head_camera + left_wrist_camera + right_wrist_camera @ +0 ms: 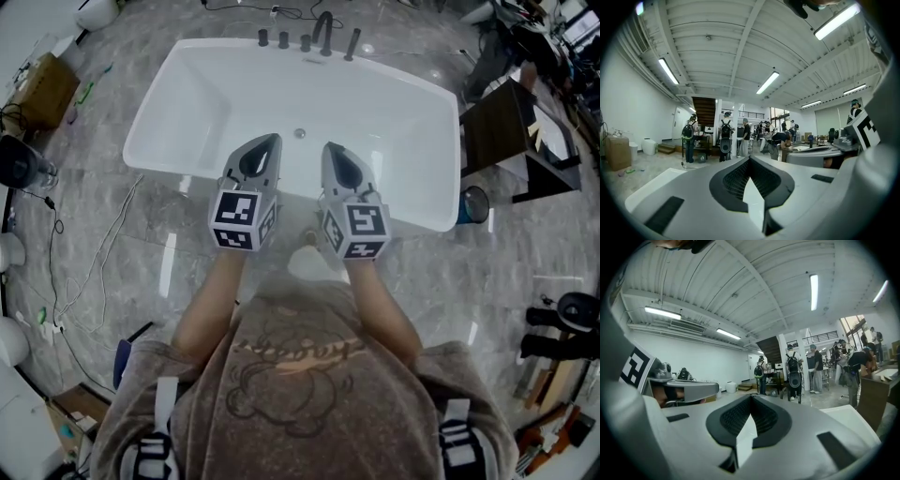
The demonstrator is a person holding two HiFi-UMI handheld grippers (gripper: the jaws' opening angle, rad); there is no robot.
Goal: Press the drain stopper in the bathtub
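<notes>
Pressing is not yet beginning. The person is standing at the near rim of the bathtub (187, 103) and is holding both tools above that rim, so I am judging the step in hand as the approach. The left tool (270, 142) and the right tool (330, 150) are both clenched, their tips meeting, with nothing sitting between the jaws of either. In both gripper views the tools are looking out level across the room, and the tub floor is not showing there, so neither one is aiming at the drain.

The drain stopper (300, 133) is lying on the tub floor as a small round grey disc, toward the tap end. From the tools it is sitting at 12 o'clock, in line with the gap between them, apart from both tips and probably lower, down in the basin. The taps (323, 37) are standing further on at 12 o'clock.

The next move is probably asking for one tool to tip nose-down, descend onto the middle of the disc and push straight down, because the smooth enamel may be letting an off-centre tip slide.
</notes>
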